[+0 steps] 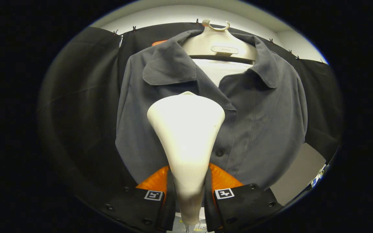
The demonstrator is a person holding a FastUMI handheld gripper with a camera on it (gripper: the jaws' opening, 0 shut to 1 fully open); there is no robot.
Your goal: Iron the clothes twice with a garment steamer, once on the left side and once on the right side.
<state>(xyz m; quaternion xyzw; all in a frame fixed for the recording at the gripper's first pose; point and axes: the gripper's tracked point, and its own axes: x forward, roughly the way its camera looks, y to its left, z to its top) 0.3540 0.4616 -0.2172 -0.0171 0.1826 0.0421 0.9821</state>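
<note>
So the tool [189, 194] is clamped on the narrow neck of a white garment steamer [186, 136], both fingers [170, 197] pressing its sides, and the wide steamer head flares out just ahead of them, right up against the front of a grey shirt [264, 123]. The head sits over the left half of the shirt front as seen from here, close to the button placket, with one dark button [219, 152] showing just beside it. Can't tell if the head is actually touching the fabric.

The shirt hangs open-collared on a pale plastic hanger [217, 45], with something white [222, 69] showing inside the neck opening. Behind it is black cloth [86, 97] pinned up along the top with little clips [134, 28], and above that a plain light wall [160, 16]. Off past the shirt's right hem there's a patch of pale surface [303, 174], hard to say whether it's floor or wall. The fabric looks fairly smooth, a few soft folds near the right side.
</note>
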